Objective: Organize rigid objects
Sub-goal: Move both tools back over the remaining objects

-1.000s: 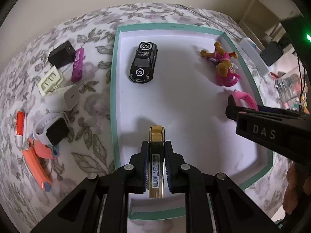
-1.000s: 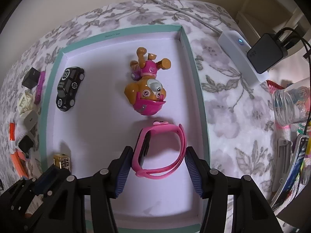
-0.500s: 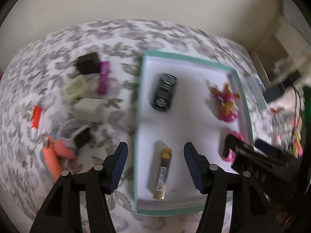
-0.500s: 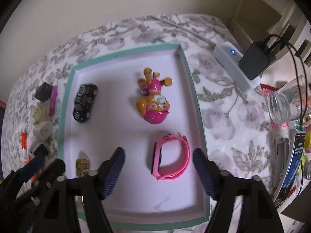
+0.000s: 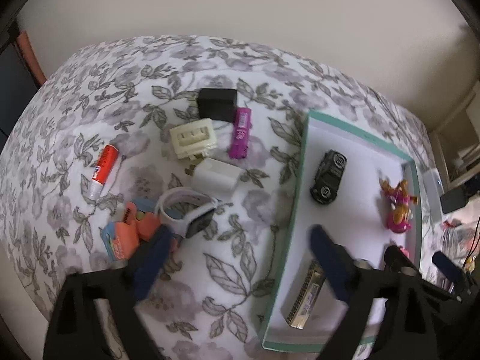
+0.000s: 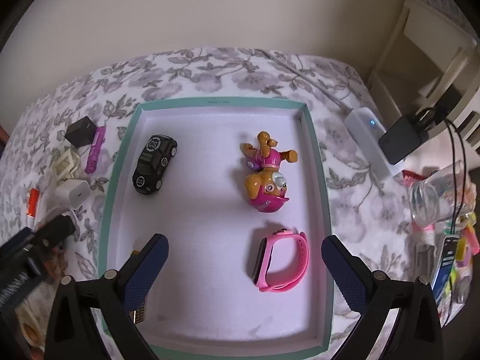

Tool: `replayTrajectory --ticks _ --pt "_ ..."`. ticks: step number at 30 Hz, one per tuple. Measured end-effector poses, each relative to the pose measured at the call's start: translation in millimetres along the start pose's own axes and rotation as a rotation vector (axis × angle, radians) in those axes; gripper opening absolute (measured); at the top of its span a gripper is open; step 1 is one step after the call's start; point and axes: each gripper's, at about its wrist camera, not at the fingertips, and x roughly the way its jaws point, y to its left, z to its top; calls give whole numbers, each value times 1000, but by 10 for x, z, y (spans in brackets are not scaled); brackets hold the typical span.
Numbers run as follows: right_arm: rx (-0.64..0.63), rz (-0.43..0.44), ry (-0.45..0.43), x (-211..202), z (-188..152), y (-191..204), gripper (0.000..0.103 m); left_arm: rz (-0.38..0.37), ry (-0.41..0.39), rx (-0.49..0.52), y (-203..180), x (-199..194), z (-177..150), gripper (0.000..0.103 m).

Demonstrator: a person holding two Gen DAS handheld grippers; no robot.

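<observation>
Teal tray (image 6: pixel 327 210) is holding toy car (image 6: pixel 154 164), pup figure (image 6: pixel 265 180), pink watch (image 6: pixel 280 265), gold harmonica (image 5: pixel 307 295). Left gripper (image 5: pixel 240 258) & right gripper (image 6: pixel 244 265) are hanging released, w/ nothing grasped.

A plain cream wall (image 6: pixel 210 9) filled the top of both views under dim, soft light. Below it spread a white cloth with a grey floral print (image 5: pixel 90 105). At the upper right stood pale shelves (image 6: pixel 435 39). In the left view's upper left corner showed dark furniture (image 5: pixel 15 75) with a reddish edge.
</observation>
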Motion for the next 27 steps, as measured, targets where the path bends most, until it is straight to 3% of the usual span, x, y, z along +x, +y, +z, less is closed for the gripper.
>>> replayTrajectory --ticks 7,10,15,19,24,27 --pt "20 16 -16 -34 19 88 103 -1 -74 -110 466 -116 149 103" --pt "24 41 -49 -150 53 184 103 59 -121 -112 721 -267 228 103" --pt "20 163 -136 -446 149 478 103 181 -175 -123 1184 -504 283 103" --pt "-47 200 -193 -616 184 834 103 240 -153 -189 1597 -567 281 103" --pt "-134 253 -192 -625 128 1284 103 207 -94 -285 1971 -479 207 103" --pt "-183 263 -159 -512 60 1524 103 205 -72 -293 2001 -408 168 103"
